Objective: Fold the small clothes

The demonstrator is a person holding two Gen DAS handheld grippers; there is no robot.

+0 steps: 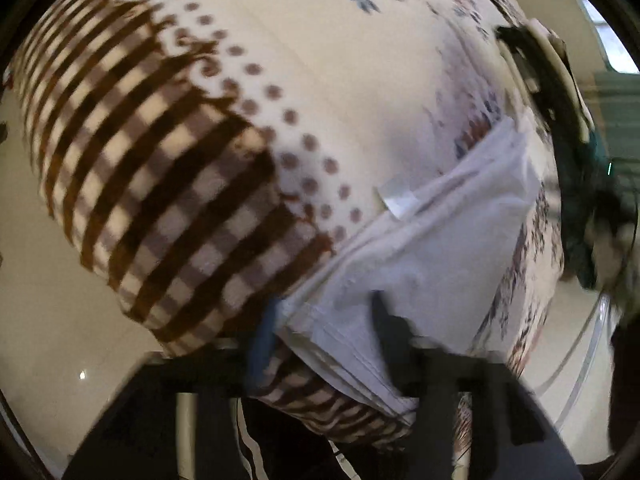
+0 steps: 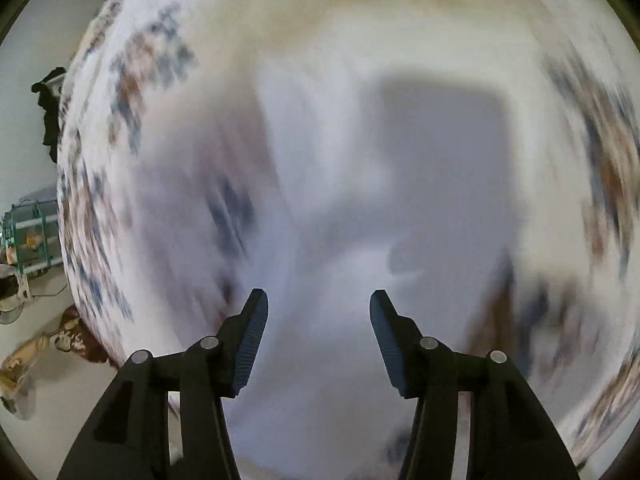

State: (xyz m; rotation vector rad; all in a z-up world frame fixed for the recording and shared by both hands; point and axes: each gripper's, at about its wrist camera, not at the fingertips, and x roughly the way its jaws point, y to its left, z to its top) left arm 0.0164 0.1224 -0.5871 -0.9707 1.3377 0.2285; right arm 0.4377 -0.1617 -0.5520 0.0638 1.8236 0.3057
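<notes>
- The small white garment (image 1: 432, 248) lies on a patterned blanket (image 1: 340, 92), toward 4 o'clock in the left wrist view, with a small label (image 1: 396, 200) showing at its upper edge.
- Stacked edges along the garment's lower side suggest at least one fold is made; I judge the task to be midway, with further folding and smoothing left. How many layers there are is too blurred to say.
- The left tongs (image 1: 320, 332) straddle the garment's near corner at 6 o'clock. Cloth runs between the two fingers, so they look clenched on it, but blur makes the grip uncertain.
- The right tongs (image 2: 319, 320) are released, the jaws wide apart and nothing between them. They hover over pale cloth that is heavily smeared, so I cannot tell whether that is the garment or bare blanket.
- The surface is the blanket: brown check from 7 to 10 o'clock in the left view, a dotted border beside it, cream middle, blue-and-brown flowers toward 1 o'clock. What it rests on is hidden.
- Pale glossy floor (image 1: 60, 300) shows at 8 o'clock. In the right view a teal rack (image 2: 30, 240) stands at 9 o'clock, and a crumpled brown cloth (image 2: 52, 344) lies on the floor at 8 o'clock.
- A dark device with pale straps (image 1: 548, 80) sits at 2 o'clock in the left view; too blurred to name.
</notes>
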